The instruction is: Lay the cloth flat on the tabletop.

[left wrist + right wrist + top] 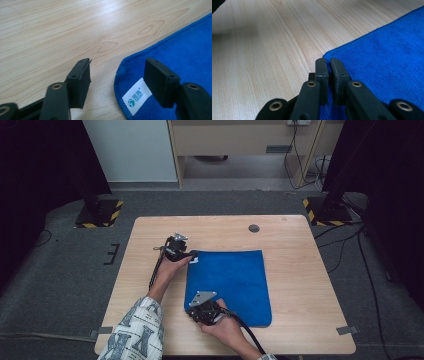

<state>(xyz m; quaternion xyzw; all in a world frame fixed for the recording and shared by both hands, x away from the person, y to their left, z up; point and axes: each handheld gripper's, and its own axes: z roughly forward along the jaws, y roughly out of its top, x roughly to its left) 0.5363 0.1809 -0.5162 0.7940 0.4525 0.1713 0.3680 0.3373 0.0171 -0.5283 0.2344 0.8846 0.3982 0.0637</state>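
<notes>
A blue cloth (230, 280) lies flat on the wooden table (300, 270). My left gripper (192, 256) is low at the cloth's far left corner. In the left gripper view, the left gripper (118, 63) is open, its jaws straddling that corner of the cloth (180, 50), and a white label (137, 96) lies just inside the right jaw. The pads do not press on the fabric. My right gripper (191, 312) is at the near left corner. In the right gripper view, the right gripper (328, 61) is shut on the edge of the cloth (382, 55).
A small round grey cap (254, 228) is set in the tabletop near the far edge. On the carpet beyond the table stand two black stands with yellow-striped bases (99, 214) (325, 210), and cables (350, 245) trail at the right.
</notes>
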